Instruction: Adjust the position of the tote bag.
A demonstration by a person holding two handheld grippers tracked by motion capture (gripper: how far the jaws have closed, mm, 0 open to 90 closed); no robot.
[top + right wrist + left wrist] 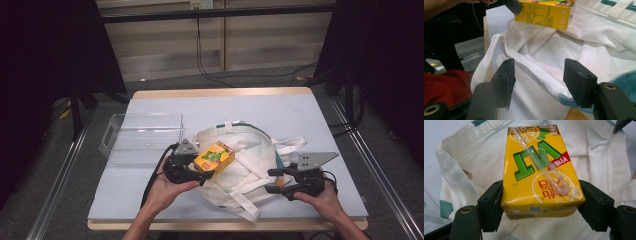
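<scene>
Your left tool [200,172] has its jaws clamped on the 2 long sides of the yellow drink carton [214,158], which is held in the air over the white tote bag [250,165], at about 9 o'clock of the bag's middle in the high view. In the left gripper view the carton [540,170] fills the gap between the pads with the bag's cloth [599,157] beneath it.

Your right tool [280,181] sits at the bag's 4 o'clock edge. Its jaws stand partly apart around the bag's hem [534,66]; the cloth runs between them, but the pads do not look pressed on it, so the mouth seems propped rather than pinched.

As I judge it, the pick is done, and whether the carton goes into the bag or out to the clear plastic bin [142,135] at 10 o'clock, you have yet to set it down and let go.

On the carton, upside down to you, large green letters read "VLT" with a small "TM". A red band carries Chinese characters too small to read. A wrapped straw lies across the face.
</scene>
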